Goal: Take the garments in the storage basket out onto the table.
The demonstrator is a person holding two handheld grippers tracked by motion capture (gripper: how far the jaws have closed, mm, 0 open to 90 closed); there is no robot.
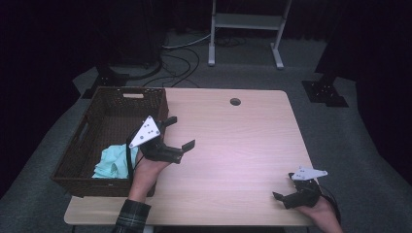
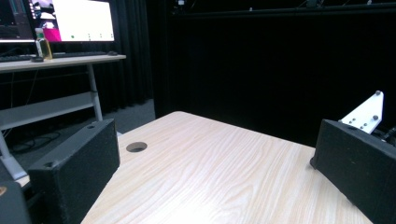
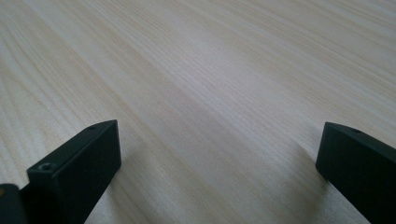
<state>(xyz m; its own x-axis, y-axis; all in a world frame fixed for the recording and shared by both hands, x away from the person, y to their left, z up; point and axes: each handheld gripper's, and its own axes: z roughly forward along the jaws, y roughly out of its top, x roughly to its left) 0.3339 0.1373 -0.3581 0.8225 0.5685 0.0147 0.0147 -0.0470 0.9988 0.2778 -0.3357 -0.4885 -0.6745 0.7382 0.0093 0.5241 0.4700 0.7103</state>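
cloth [image 1: 111, 162] in basket [image 1: 73, 153] — grippers empty

bg: black curtains [image 1: 58, 29] | grey floor [image 1: 243, 73] | white desk frame [image 1: 245, 22]

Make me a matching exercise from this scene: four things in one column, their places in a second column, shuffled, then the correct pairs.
Things:
1. mint-green cloth
2. wicker basket
3. right gripper
4. round hole

Places:
A. far middle of the wooden table
B. near right corner of the table
C. left end of the table
D. inside the basket, at its near end

Pairs: 1-D, 2-C, 3-B, 4-A
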